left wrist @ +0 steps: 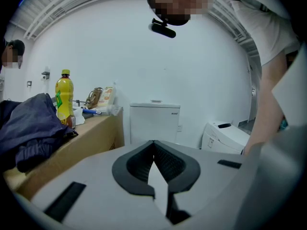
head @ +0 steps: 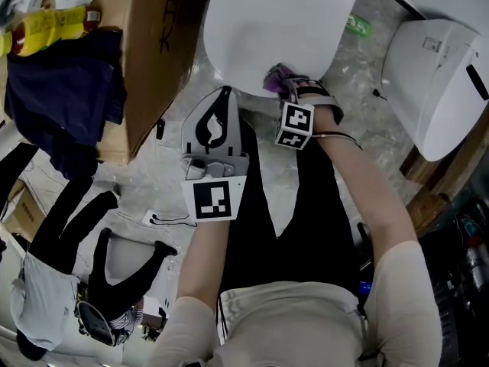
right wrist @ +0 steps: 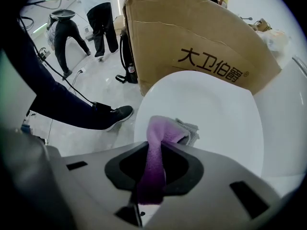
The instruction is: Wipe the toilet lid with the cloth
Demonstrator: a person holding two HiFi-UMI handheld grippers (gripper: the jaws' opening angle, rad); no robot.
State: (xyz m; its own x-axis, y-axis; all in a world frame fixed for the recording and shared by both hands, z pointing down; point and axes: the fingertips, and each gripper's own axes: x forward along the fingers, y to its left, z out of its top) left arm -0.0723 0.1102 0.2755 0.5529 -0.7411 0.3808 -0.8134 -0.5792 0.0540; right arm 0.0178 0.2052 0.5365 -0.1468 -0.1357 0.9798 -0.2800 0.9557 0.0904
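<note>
Cloth (right wrist: 160,143) on toilet lid (right wrist: 211,104) beside cardboard box (right wrist: 192,37)

- Your left gripper (head: 223,98): grey moulded shell with black rectangular slots; black ribbed left fingers (left wrist: 168,161) set in a teardrop recess.
- Left marker cube (head: 214,199): white faces, each with a black square pattern.
- Your right gripper (head: 289,86): the same grey shell and slots; black right fingers (right wrist: 178,166).
- Right marker cube (head: 296,126): white, black square patterns.
- Dark straps (head: 325,98) round the right grip.
- Your shirt (head: 290,319): pale, with short sleeves (head: 405,274).
- Your trousers (head: 313,205): black.
- Thin dark band (head: 340,135) at your right wrist.
</note>
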